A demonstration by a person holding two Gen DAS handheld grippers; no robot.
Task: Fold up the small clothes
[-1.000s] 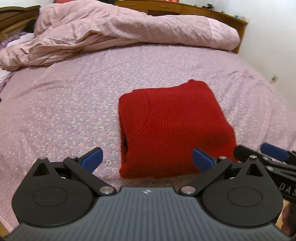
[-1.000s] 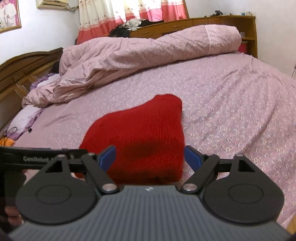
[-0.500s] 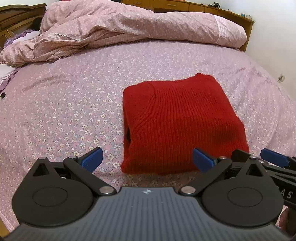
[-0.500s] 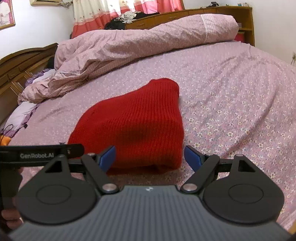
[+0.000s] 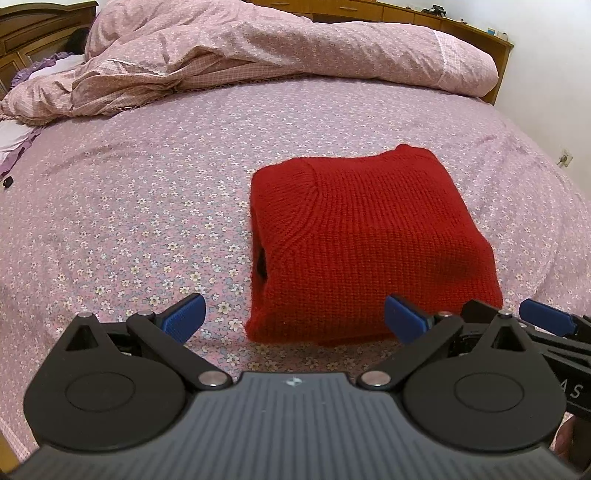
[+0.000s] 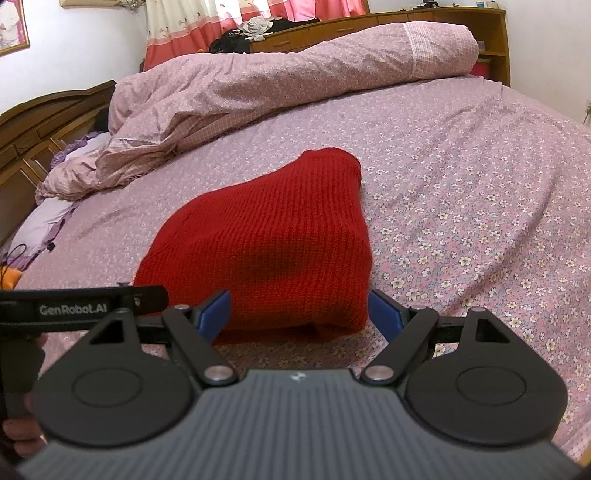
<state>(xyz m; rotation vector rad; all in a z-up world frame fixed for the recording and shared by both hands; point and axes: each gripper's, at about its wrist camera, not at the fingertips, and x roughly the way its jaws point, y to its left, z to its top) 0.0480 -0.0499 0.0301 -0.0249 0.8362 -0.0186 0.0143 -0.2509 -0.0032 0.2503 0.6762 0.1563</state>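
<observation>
A red knit sweater (image 5: 365,240) lies folded into a thick square on the flowered pink bedsheet (image 5: 129,206); it also shows in the right wrist view (image 6: 273,251). My left gripper (image 5: 293,319) is open and empty, just short of the sweater's near edge. My right gripper (image 6: 297,314) is open and empty, its blue pads apart on either side of the sweater's near edge, not touching it. The right gripper's blue fingertip (image 5: 546,321) shows at the right of the left wrist view. The left gripper's black arm (image 6: 81,306) shows at the left of the right wrist view.
A rumpled pink duvet (image 5: 258,48) lies across the far side of the bed. A wooden headboard (image 6: 44,125) stands at the left, wooden cabinets (image 6: 388,26) behind. A white wall (image 5: 554,74) is at the right. Small items (image 6: 11,273) lie at the bed's left edge.
Both grippers have risen and pulled back a little from the sweater, which now sits lower and farther in view. Both stay open. The sweater has not moved.
</observation>
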